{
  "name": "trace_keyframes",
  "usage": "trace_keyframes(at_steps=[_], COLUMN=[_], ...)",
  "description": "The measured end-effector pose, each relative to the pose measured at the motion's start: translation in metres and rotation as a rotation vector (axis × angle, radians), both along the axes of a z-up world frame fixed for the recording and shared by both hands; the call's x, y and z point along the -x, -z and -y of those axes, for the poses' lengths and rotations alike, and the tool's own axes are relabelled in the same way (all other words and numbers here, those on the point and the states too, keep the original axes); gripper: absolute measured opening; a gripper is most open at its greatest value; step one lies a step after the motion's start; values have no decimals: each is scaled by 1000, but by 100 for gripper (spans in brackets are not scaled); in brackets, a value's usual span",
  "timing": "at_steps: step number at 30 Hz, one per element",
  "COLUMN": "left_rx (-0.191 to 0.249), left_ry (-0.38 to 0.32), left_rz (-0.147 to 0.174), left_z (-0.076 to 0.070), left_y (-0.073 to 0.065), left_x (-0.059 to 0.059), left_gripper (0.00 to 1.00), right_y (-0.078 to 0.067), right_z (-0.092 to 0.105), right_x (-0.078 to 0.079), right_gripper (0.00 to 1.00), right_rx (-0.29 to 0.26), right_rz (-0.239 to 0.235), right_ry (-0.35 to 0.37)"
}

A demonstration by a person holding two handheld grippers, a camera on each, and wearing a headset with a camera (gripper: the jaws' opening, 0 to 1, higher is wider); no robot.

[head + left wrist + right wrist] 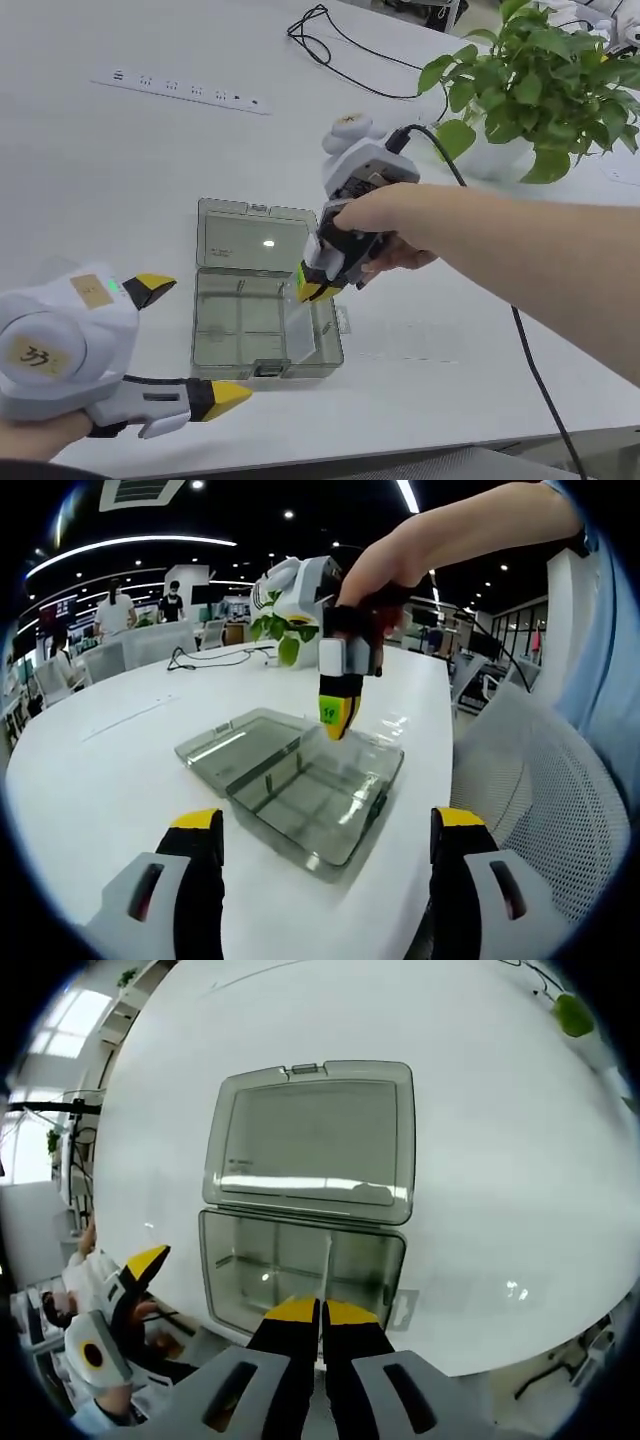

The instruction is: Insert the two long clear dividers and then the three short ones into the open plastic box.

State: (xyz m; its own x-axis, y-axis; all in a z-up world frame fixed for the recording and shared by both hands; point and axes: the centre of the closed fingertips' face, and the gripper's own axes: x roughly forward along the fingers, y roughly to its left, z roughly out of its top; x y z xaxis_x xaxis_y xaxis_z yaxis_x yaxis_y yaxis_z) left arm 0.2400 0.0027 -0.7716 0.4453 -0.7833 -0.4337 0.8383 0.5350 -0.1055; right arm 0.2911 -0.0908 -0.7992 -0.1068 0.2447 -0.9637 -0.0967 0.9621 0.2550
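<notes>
Head view: find the smoky translucent plastic box [245, 245] at lower centre, with its lid laid flat behind the base. Note the right gripper [318, 290] over the base's right part, with jaws pinched narrow on a thin clear plastic divider [303, 328] that hangs down into the base. Keep the divider upright, line both ends up with the wall slots, then press straight down without twisting. See the left gripper [188, 342] at lower left, with jaws spread wide and holding nothing; could steady the box wall if it slides.

Left gripper view: same wide jaws along the bottom edge [325, 825], box [300, 810] at centre, right gripper [338, 718] just above it. Hard to make out the divider here against the grey plastic.

Right gripper view: jaws nearly together at bottom centre [320, 1312], gripping the divider [326, 1260], seen edge-on as a pale line over the base of the box [310, 1130]. Cannot tell whether its lower edge touches the floor, whether the slots are engaged, or whether the faint lines in the base are seated dividers or moulded ribs.
</notes>
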Motion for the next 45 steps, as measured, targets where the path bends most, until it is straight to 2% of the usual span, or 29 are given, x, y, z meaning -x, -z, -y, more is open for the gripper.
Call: trace_keyframes(at_steps=[6,14,23,27,36,40,45], left_rx=[-2,-1,1,4,2,2,6], left_ry=[2,2,-3,-6,-12,-12,-16], left_rz=[-2,-5,-12,-14,-18,-19,-18], left_z=[2,3,2,1,-1,-1,-1], left_y=[1,2,3,3,5,6,4], left_x=[1,1,1,1,0,0,-2], left_gripper=[86,86,85,85,84,84,84], right_y=[-6,-3,-9,-3,-3,4,4], right_z=[-4,0,-6,-4,-6,-5,-11], right_x=[12,6,18,8,10,0,10], right_gripper=[2,2,2,2,2,2,2], right_rx=[6,7,6,6,8,19,28], right_rz=[2,1,0,-3,1,9,22], right_ry=[-10,-5,-9,-13,-16,-36,-51])
